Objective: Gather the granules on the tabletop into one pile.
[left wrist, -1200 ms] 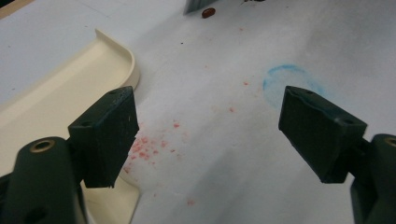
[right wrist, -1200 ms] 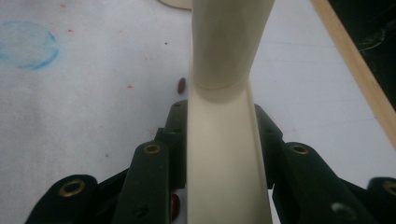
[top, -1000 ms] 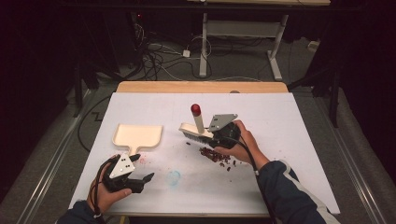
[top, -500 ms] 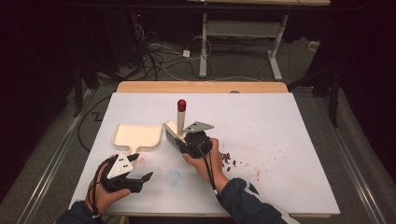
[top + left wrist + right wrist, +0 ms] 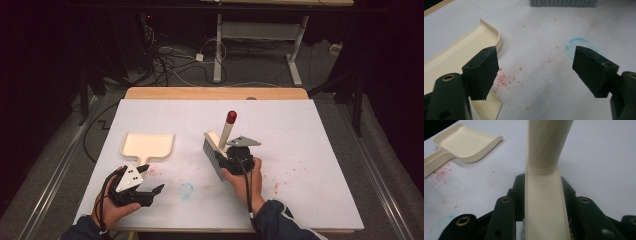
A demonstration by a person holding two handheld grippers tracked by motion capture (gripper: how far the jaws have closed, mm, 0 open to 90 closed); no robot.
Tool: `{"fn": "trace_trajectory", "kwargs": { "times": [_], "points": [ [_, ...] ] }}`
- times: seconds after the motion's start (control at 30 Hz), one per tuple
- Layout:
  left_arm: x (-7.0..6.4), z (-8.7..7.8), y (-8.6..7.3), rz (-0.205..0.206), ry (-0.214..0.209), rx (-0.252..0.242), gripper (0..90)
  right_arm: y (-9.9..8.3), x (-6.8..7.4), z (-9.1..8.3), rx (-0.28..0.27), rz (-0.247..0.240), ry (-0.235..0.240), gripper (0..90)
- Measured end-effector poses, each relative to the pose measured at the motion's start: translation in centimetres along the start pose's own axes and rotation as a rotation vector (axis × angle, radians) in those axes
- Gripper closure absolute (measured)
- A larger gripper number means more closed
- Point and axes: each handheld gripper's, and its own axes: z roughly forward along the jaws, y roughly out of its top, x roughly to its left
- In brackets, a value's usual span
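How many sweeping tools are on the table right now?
2: the brush, clamped in the right tongs mid-table, and the cream dustpan lying flat ahead of the open left tongs.

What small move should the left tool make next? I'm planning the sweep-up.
Probably close the open left tool around the dustpan handle just ahead of it. The right tool already grips the brush, and red crumbs lie beside the pan.

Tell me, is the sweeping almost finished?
Not yet. Done: the right tool has the brush clamped in it. In hand: the brush is on the table, right of the dustpan. Left: red crumbs lie by the dustpan's handle, more lie to the right, and the open left tool hasn't gripped the empty pan.
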Motion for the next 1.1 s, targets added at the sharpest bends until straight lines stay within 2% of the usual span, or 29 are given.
{"fn": "trace_trajectory", "kwargs": {
  "times": [0.23, 0.37, 0.6, 0.77, 0.9, 1.0, 1.1],
  "points": [
    [0.0, 0.1, 0.0, -0.003, -0.004, 0.003, 20.5, -0.8, -1.0, -1.7, 0.005, 0.007, -0.003, 67.0],
    [0.0, 0.2, 0.0, 0.0, -0.005, 0.01, 20.5, -0.8, -1.1, -2.3, 0.0, 0.008, 0.017, 67.0],
    [0.0, 0.1, -0.1, -0.002, -0.006, 0.007, 20.5, 0.3, -1.0, -4.7, -0.074, -0.039, 0.081, 67.0],
    [-0.1, 0.1, -0.1, 0.0, -0.007, 0.007, 20.5, 1.1, -2.0, -7.4, -0.126, -0.067, 0.107, 66.9],
    [-0.1, 0.1, 0.0, 0.001, -0.006, 0.008, 20.5, 1.2, -3.8, -9.6, -0.156, -0.073, 0.088, 66.9],
    [-0.1, 0.1, 0.0, 0.0, -0.007, 0.008, 20.5, 1.0, -6.0, -11.3, -0.17, -0.074, 0.041, 66.9],
    [-0.1, 0.2, 0.0, 0.006, -0.007, 0.011, 20.5, 0.3, -8.2, -12.6, -0.165, -0.072, -0.038, 66.9]
  ]
}}
